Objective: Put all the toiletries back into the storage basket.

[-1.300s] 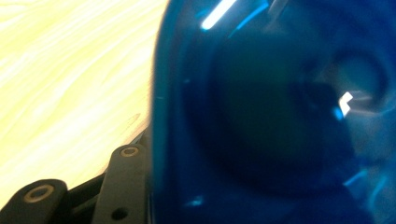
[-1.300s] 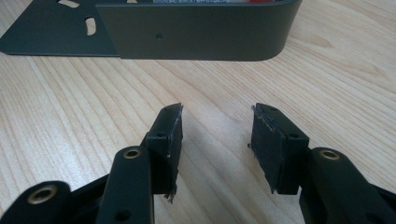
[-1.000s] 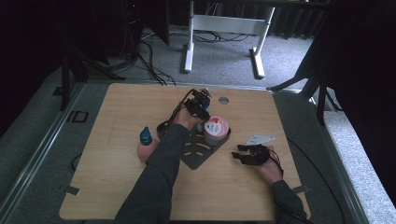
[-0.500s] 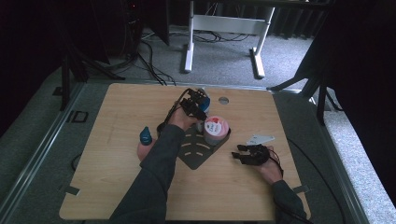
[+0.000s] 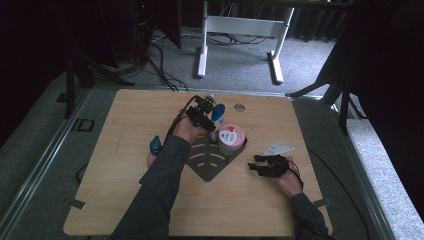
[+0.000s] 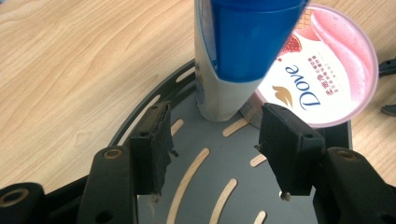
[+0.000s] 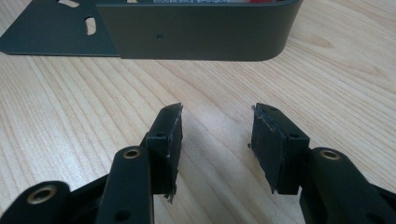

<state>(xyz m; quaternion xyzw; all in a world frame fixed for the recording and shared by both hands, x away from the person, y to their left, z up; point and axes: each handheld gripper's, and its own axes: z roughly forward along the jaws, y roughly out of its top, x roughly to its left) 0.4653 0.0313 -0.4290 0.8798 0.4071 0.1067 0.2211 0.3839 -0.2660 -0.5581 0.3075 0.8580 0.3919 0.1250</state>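
- The white bottle with a blue cap (image 6: 233, 60) stands upright on the dark rack (image 6: 196, 182).
- A pink Dove tub (image 6: 322, 70) sits just beside it.
- The left gripper (image 6: 215, 140) has just been opening; its fingers are open and hold nothing.
- The right gripper (image 7: 215, 149) has open fingers over the bare table (image 7: 70, 121).

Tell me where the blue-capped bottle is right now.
High view, centre: the blue-capped bottle stands on the dark rack, beside the pink Dove tub.

Dim high view – gripper views bright, sharp.
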